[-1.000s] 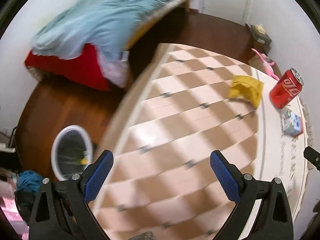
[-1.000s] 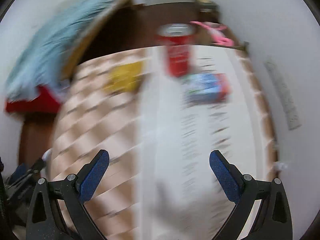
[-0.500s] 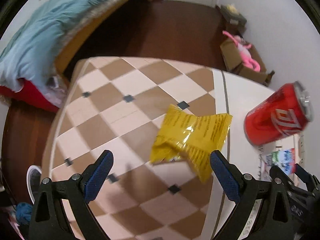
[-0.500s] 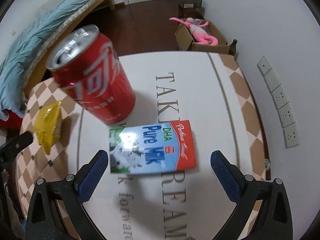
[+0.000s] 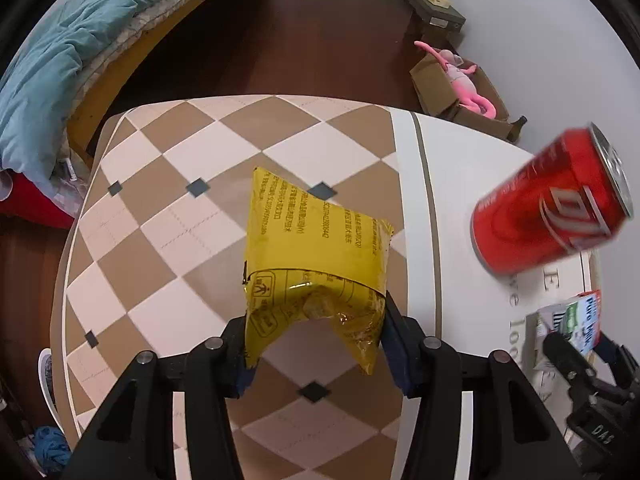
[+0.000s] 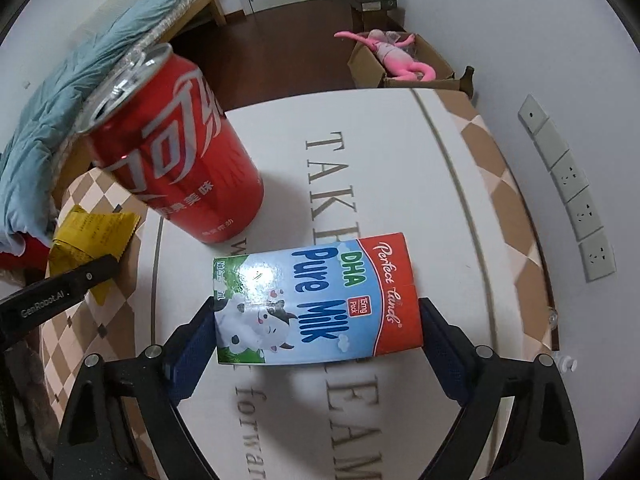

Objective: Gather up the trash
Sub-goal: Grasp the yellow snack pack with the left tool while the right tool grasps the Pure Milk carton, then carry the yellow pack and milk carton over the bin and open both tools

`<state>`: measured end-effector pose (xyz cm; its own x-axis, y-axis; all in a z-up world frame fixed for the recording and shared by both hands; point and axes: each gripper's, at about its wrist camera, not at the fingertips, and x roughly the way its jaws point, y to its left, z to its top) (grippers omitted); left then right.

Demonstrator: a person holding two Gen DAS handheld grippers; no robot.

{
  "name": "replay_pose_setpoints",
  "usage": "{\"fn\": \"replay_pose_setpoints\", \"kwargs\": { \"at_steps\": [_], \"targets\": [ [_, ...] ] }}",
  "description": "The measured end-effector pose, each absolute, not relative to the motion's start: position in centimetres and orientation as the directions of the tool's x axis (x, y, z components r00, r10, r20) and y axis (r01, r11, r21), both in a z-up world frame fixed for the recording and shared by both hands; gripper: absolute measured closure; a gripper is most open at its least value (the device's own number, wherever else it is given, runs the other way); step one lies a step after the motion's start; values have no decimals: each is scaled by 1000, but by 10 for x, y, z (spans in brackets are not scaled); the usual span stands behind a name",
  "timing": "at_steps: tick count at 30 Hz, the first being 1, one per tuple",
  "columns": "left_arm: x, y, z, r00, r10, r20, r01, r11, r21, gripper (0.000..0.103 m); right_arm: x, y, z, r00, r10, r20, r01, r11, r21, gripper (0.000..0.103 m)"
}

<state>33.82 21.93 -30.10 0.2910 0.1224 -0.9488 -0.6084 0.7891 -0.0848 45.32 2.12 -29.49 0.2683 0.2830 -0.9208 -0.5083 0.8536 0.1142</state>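
Bedroom, checkered desk (image 5: 168, 216) in front of you. Left hand-held gripper (image 5: 316, 346) grips yellow snack bag (image 5: 316, 248) between its pads; right hand-held gripper (image 6: 316, 332) clamps milk carton (image 6: 316, 300). Red can (image 6: 176, 164) stands ahead-left of right one. Step: pickup. Next, probably lift both, carry to bin; bag is soft, may slip.

Left hand-held gripper (image 5: 314, 346): matte black frame, two angular arms with triangular cut-outs, filling the lower part of the frame. Round silver screw heads along the top of each arm. Dark blue pads on the inner faces of the fingers (image 5: 394, 350).

Right hand-held gripper (image 6: 316, 346): same build, black arms, silver screws, ribbed dark blue pads (image 6: 188, 350). White "GenRobot.AI" lettering on the black finger at the left edge of the right wrist view; white "DAS" on the black body at lower right of the left wrist view.
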Motion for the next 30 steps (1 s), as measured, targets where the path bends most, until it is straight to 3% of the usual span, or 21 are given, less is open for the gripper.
{"fn": "replay_pose_setpoints", "kwargs": {
  "at_steps": [14, 24, 30],
  "targets": [
    [201, 205, -211, 392, 281, -876, -673, 736, -65, 54, 342, 24, -221, 305, 396, -866, -635, 762, 125, 8],
    [36, 243, -155, 385, 399, -832, -777, 627, -59, 54, 210, 104, -174, 186, 534, -825, -790, 580, 197, 8],
    [-76, 286, -162, 309, 433, -847, -866, 496, -62, 54, 124, 178, -178, 69, 560, -825, -864, 447, 231, 8]
  ]
}}
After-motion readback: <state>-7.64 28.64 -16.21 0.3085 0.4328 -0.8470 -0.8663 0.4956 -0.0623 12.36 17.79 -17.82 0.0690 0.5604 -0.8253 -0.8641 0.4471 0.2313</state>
